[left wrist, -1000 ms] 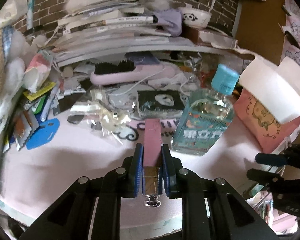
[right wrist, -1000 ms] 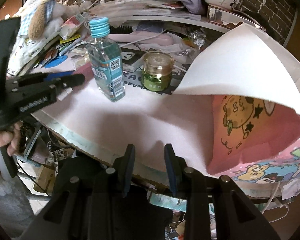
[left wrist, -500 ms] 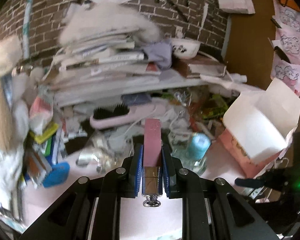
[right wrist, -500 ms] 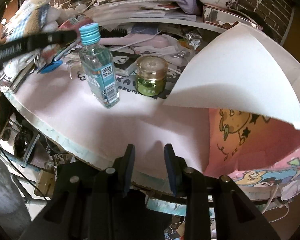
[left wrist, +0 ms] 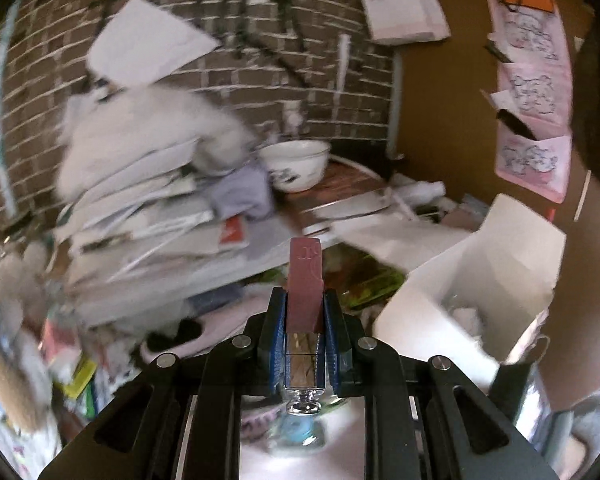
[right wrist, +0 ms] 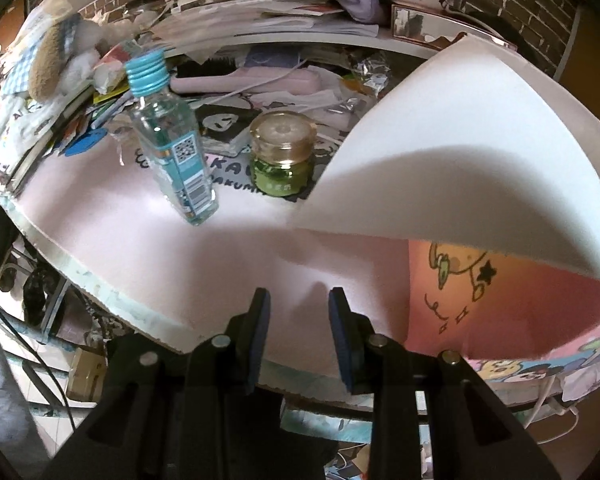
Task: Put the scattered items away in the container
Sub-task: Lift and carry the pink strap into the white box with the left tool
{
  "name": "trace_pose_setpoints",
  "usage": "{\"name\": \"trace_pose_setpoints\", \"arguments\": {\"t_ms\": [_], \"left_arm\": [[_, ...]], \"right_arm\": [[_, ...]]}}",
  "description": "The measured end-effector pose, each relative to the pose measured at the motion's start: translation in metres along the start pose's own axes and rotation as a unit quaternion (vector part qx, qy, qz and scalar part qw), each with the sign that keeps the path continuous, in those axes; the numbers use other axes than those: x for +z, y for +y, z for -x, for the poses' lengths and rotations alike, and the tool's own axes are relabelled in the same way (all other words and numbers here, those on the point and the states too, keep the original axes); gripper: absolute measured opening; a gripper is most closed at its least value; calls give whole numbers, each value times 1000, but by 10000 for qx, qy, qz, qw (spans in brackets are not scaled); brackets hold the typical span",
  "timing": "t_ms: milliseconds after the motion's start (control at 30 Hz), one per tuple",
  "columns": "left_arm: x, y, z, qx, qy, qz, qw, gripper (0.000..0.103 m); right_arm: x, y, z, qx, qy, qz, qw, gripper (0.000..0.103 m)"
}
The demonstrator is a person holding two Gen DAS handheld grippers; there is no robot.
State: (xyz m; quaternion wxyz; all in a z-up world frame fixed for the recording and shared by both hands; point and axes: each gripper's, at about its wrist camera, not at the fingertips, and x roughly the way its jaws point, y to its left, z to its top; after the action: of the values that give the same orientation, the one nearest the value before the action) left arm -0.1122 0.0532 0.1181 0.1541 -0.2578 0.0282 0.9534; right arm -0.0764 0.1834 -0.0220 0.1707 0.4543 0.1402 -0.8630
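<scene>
Gripping a dusty-pink rectangular lipstick tube [left wrist: 305, 280], the left gripper [left wrist: 305, 312] hangs left of the open pink cartoon-printed cardboard box [left wrist: 476, 276]. The right gripper [right wrist: 299, 304] holds nothing, jaws apart, with a blue-capped clear bottle [right wrist: 171, 148] ahead-left.

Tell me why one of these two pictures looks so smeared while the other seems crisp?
Left wrist view: the brick wall and stacked papers are streaked with motion blur, yet the pink lipstick clamped in the left gripper stays sharp. Right wrist view: crisp, the bottle and green jar clear; both views bend straight edges, fisheye style.
</scene>
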Motion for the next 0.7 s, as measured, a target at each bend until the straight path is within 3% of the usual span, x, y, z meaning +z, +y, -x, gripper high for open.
{"name": "trace_pose_setpoints", "arguments": {"t_ms": [167, 333, 467, 700], "left_arm": [[30, -36, -18, -683, 277, -414, 9964, 13], [47, -75, -46, -1363, 811, -823, 9839, 13], [51, -104, -76, -1786, 1362, -1106, 9682, 13], [38, -140, -123, -2044, 2309, -1529, 9389, 13]], "right_arm": [[2, -4, 0, -34, -7, -33, 10000, 26], [3, -5, -3, -21, -23, -71, 10000, 26], [4, -4, -6, -13, -25, -89, 10000, 26], [3, -5, -6, -9, -40, -100, 9999, 26]]}}
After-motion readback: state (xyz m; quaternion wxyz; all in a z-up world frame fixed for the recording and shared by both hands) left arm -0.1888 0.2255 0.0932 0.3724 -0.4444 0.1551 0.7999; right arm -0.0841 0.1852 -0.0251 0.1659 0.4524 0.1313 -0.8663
